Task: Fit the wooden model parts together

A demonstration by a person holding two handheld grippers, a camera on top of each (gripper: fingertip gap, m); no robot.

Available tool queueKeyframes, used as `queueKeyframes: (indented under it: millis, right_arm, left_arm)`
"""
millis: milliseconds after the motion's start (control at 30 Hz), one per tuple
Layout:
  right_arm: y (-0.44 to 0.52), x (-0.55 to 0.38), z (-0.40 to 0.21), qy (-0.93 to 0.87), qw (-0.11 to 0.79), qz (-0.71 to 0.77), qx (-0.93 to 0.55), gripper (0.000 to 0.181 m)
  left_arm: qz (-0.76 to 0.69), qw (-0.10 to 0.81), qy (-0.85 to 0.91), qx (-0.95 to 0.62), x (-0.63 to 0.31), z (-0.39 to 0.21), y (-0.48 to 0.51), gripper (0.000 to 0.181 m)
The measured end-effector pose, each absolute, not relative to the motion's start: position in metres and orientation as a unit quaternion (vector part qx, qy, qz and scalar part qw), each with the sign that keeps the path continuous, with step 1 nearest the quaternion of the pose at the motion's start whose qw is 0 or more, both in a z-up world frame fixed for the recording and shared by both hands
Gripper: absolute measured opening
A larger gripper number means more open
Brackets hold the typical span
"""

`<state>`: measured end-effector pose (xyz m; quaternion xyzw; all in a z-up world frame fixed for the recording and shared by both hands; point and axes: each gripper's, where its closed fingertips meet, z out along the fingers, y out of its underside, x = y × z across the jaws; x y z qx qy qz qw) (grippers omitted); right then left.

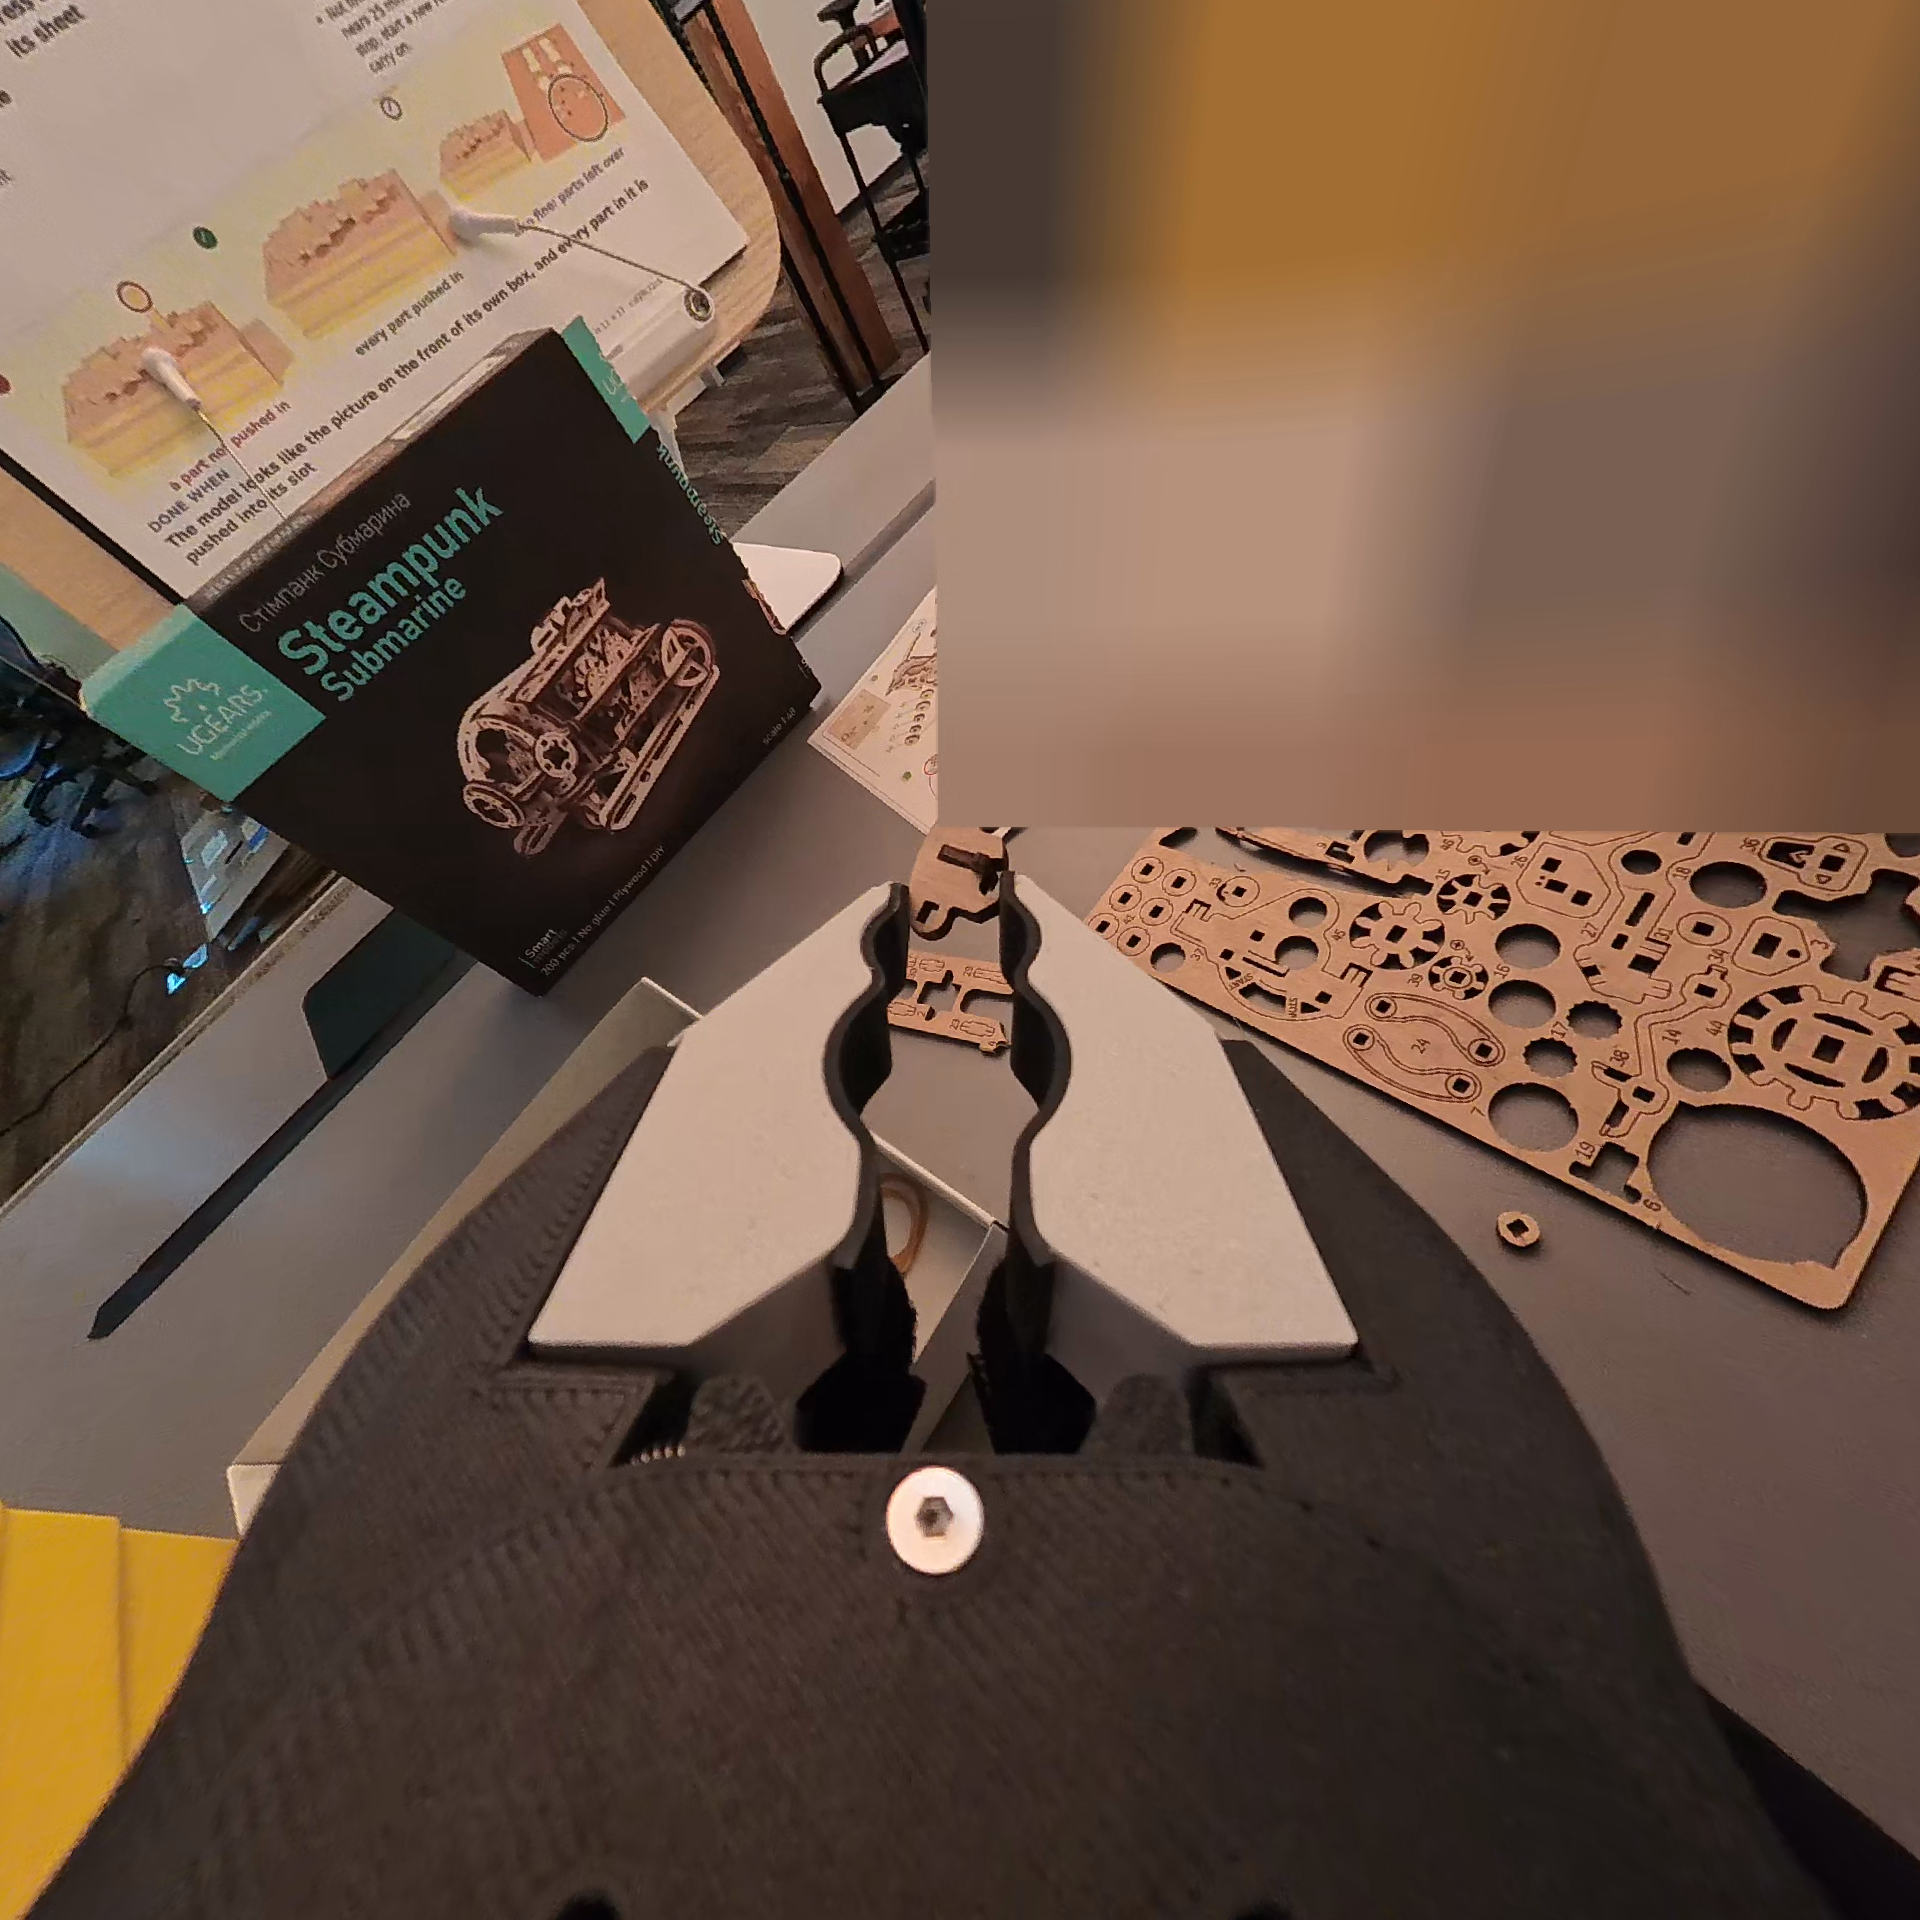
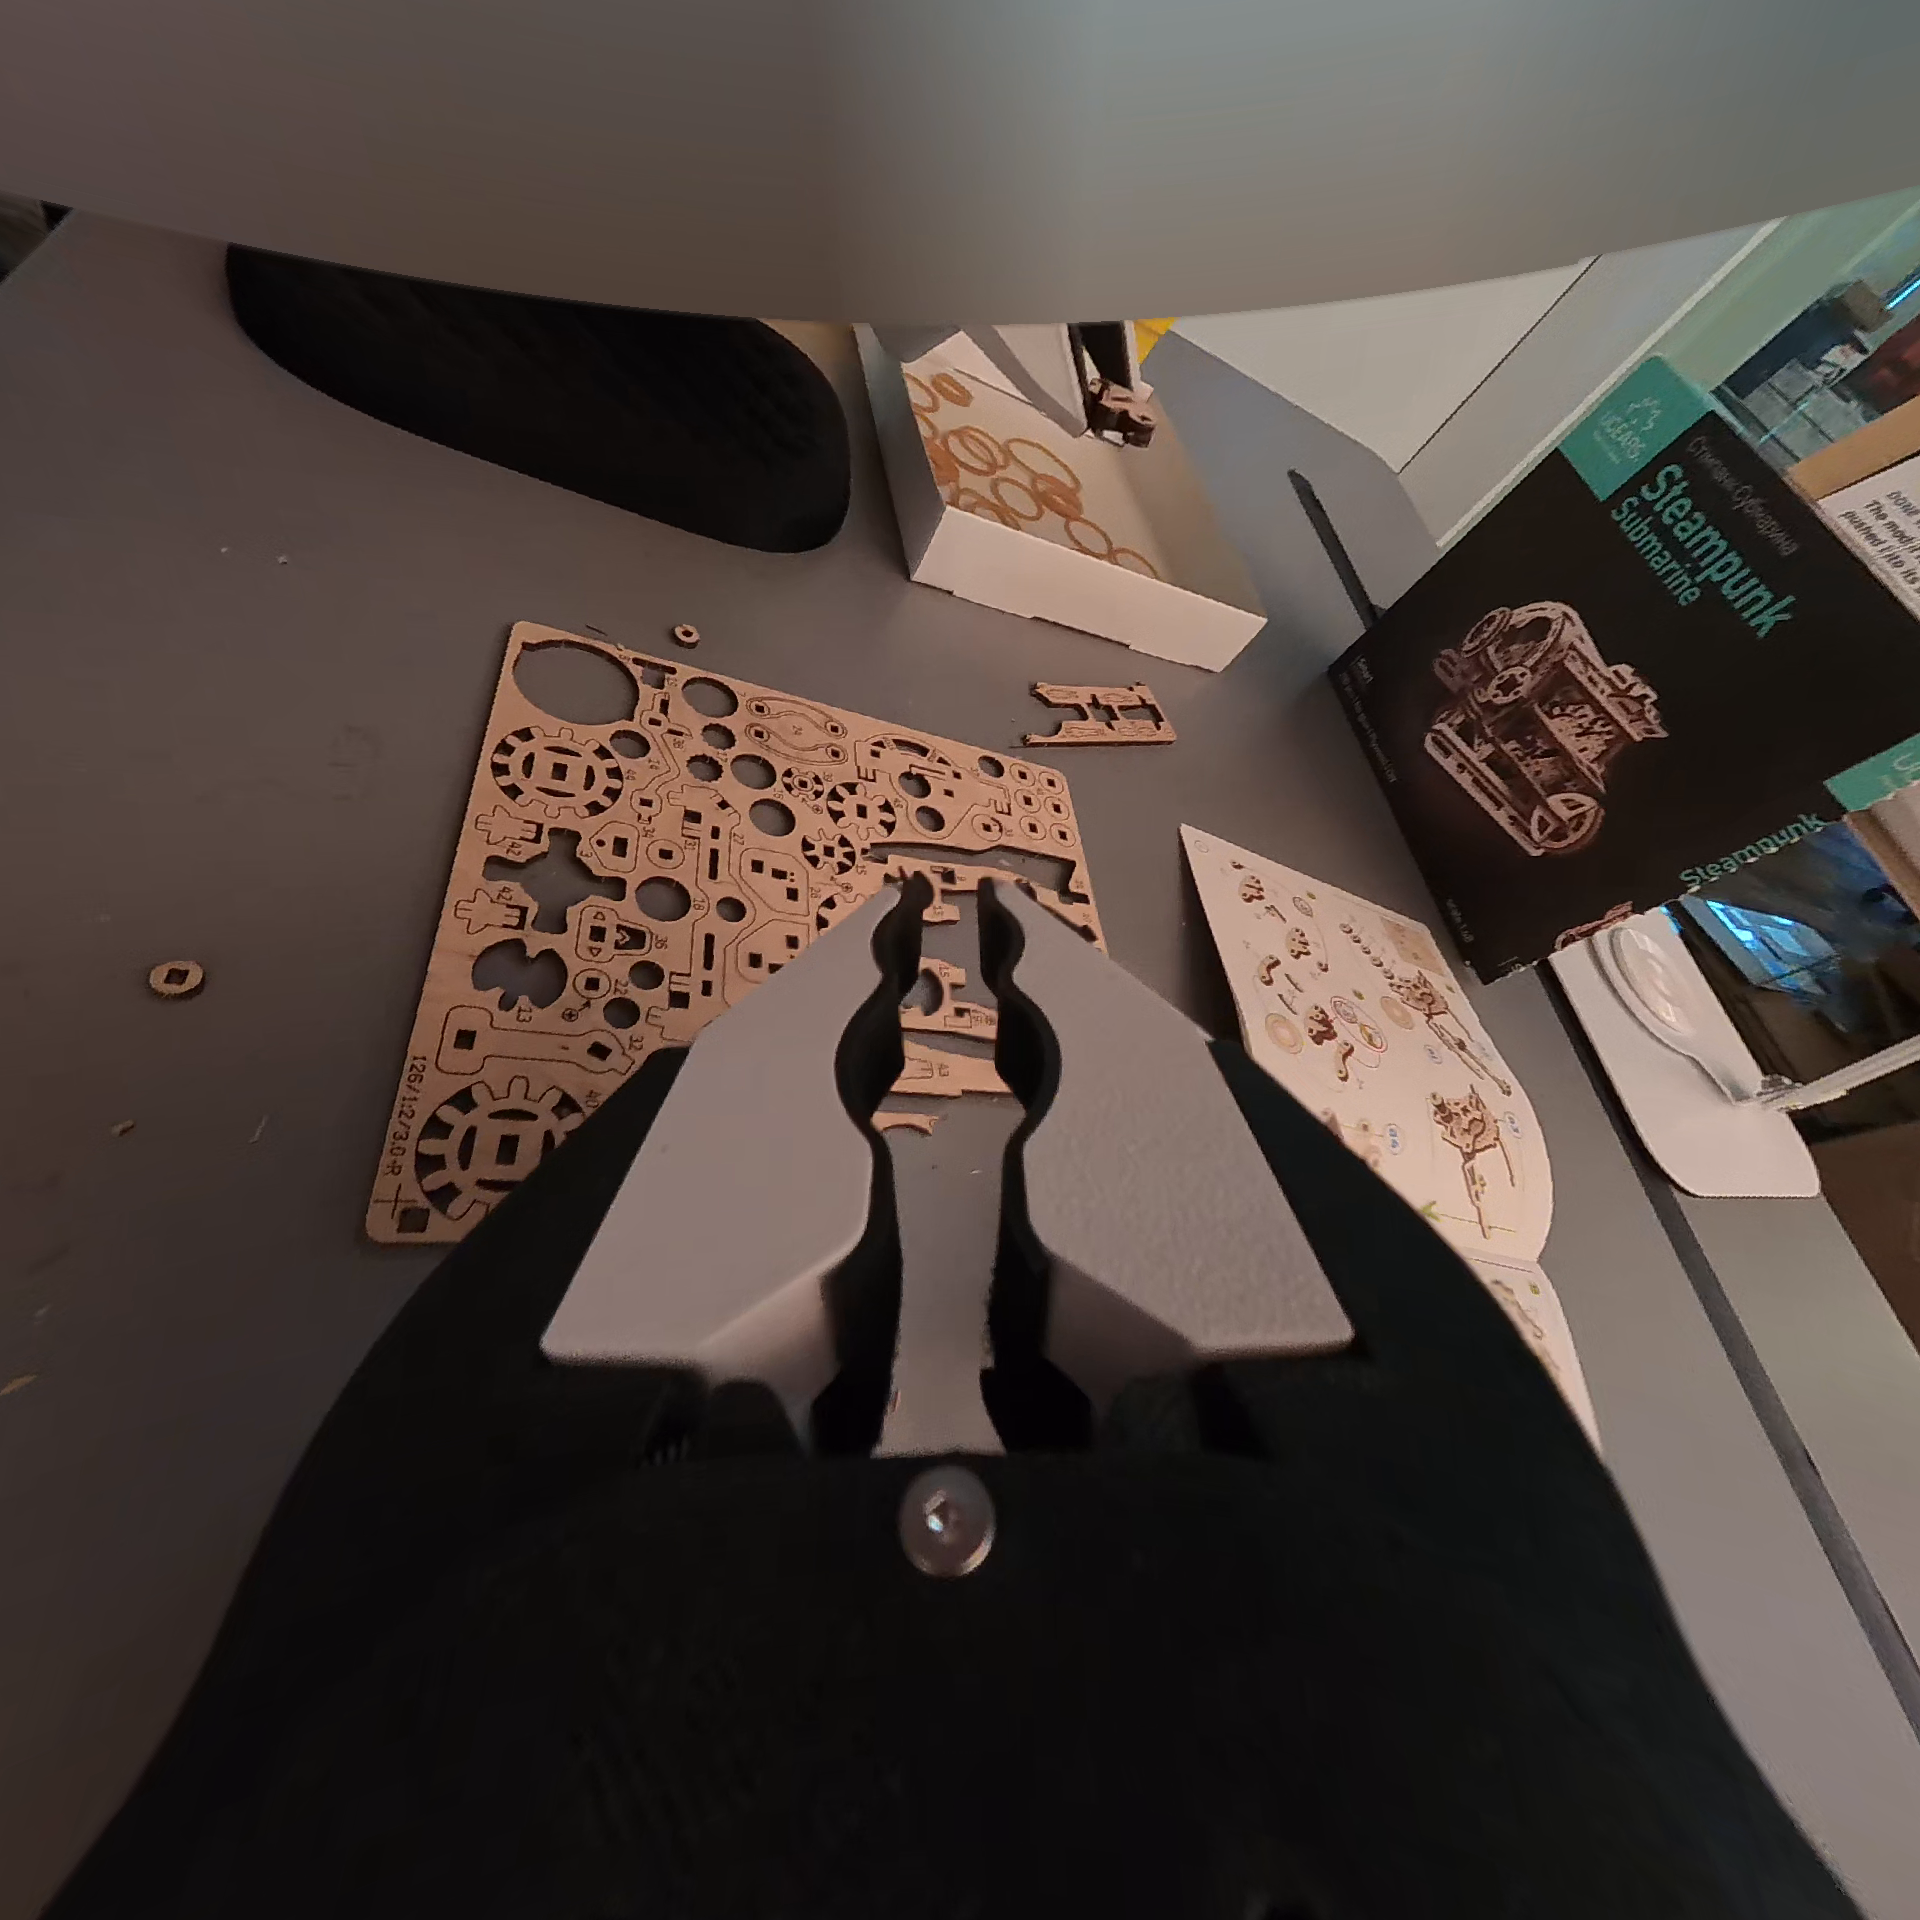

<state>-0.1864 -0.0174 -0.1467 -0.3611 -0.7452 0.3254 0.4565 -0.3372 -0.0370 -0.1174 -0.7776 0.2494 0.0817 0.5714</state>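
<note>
My left gripper (image 1: 954,891) is shut on a small wooden part with a dark peg (image 1: 951,868) and holds it above a white box (image 1: 961,1247). It also shows far off in the right wrist view (image 2: 1117,410), with the part (image 2: 1122,416) at its tips. My right gripper (image 2: 951,891) is low over the right edge of a laser-cut wooden sheet (image 2: 623,883), jaws narrowly apart with a wooden part (image 2: 940,902) of the sheet between the tips. The sheet also lies to the right in the left wrist view (image 1: 1558,1039). A loose wooden piece (image 2: 1101,717) lies beyond the sheet.
The white box (image 2: 1039,582) holds several thin rings. The dark kit box (image 2: 1621,675) stands at the right, an instruction leaflet (image 2: 1371,1039) beside it. Small wooden washers (image 2: 177,977) lie on the grey table (image 2: 260,727). An instruction board (image 1: 312,208) stands behind the kit box (image 1: 499,675). There is about 15 centimetres between the tips of the two grippers. The right gripper is farther from the loose wooden piece (image 2: 1101,717), some 20 centimetres, than the left, some 12 centimetres. My left wrist view (image 1: 949,988) looks at it from another angle.
</note>
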Motion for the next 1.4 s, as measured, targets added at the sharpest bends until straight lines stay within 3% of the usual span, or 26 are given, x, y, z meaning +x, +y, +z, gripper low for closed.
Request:
queueKeyframes:
  millis: [200, 567, 833, 1400]
  right_arm:
    - [-0.029, -0.178, -0.159, -0.772, 0.379, 0.360, -0.361, 0.011]
    - [-0.086, -0.123, -0.171, -0.813, 0.103, 0.477, -0.318, 0.012]
    - [-0.127, -0.115, -0.193, -0.851, 0.047, 0.445, -0.275, 0.015]
    - [-0.131, -0.125, -0.218, -0.877, 0.074, 0.387, -0.276, 0.006]
  left_arm:
    - [0.081, 0.571, 0.252, -0.777, -0.336, -0.117, -0.038, 0.016]
    - [0.085, 0.568, 0.265, -0.775, -0.330, -0.118, -0.038, 0.016]
    - [0.076, 0.568, 0.265, -0.776, -0.328, -0.120, -0.038, 0.016]
    - [0.078, 0.566, 0.276, -0.773, -0.320, -0.121, -0.038, 0.016]
